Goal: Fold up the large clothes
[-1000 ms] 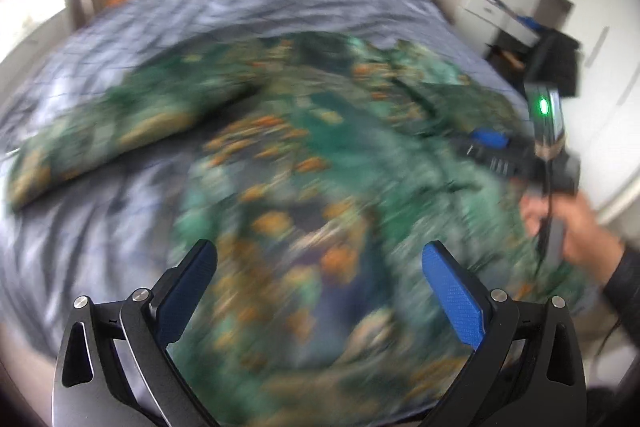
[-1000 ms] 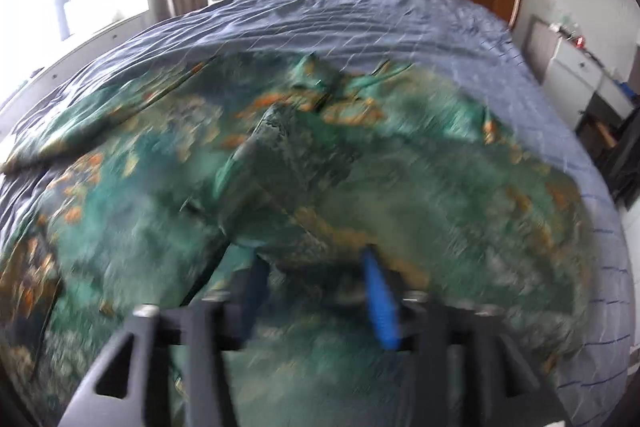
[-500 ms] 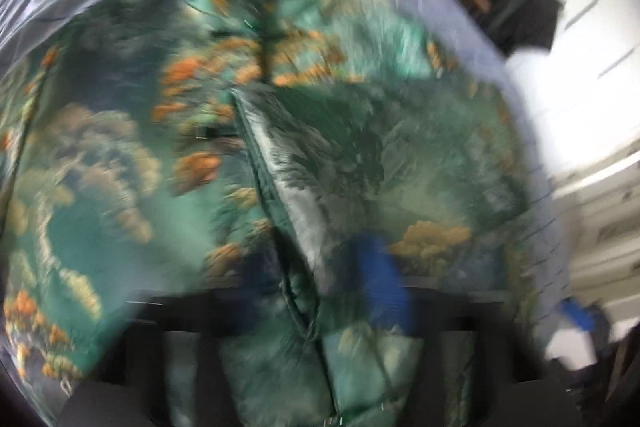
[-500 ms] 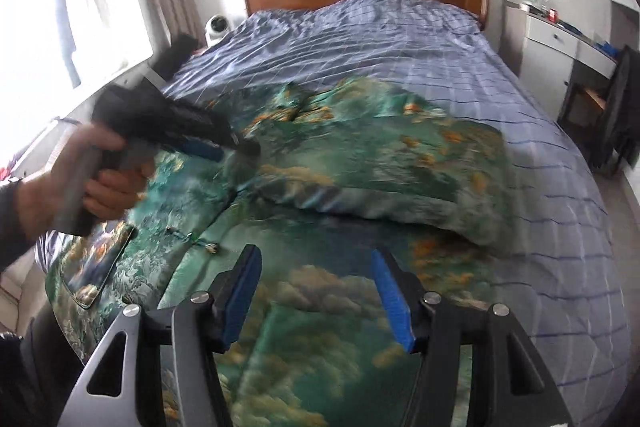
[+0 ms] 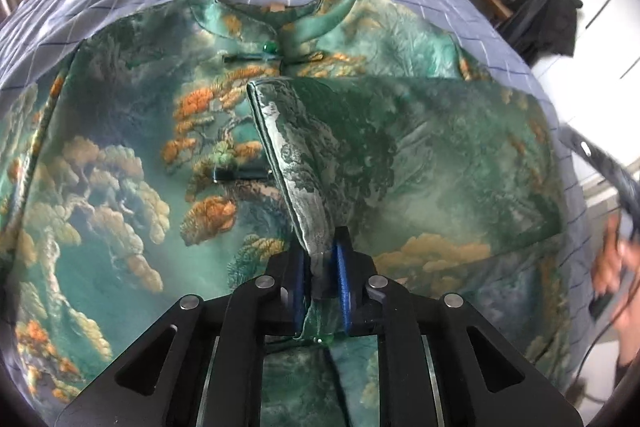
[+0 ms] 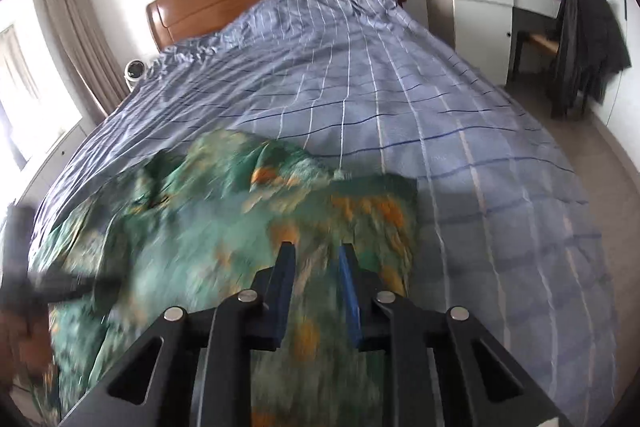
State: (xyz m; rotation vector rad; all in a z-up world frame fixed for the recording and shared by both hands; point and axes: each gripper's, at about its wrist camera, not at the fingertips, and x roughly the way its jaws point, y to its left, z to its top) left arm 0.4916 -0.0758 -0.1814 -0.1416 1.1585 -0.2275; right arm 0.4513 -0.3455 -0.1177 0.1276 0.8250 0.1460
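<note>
Green patterned garment (image 5: pixel 120 167) lies spread on the blue checked bedcover (image 6: pixel 400 87); the left gripper (image 5: pixel 321 267) pinches its folded sleeve edge, while the right gripper (image 6: pixel 316 259) hovers above, jaws closing on nothing.

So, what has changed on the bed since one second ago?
The left gripper, open wide before, has shut on the sleeve cuff, now folded across the green jacket. The right gripper is closing, nothing visibly between its fingers. The jacket's body remains flat on the blue bedspread.
</note>
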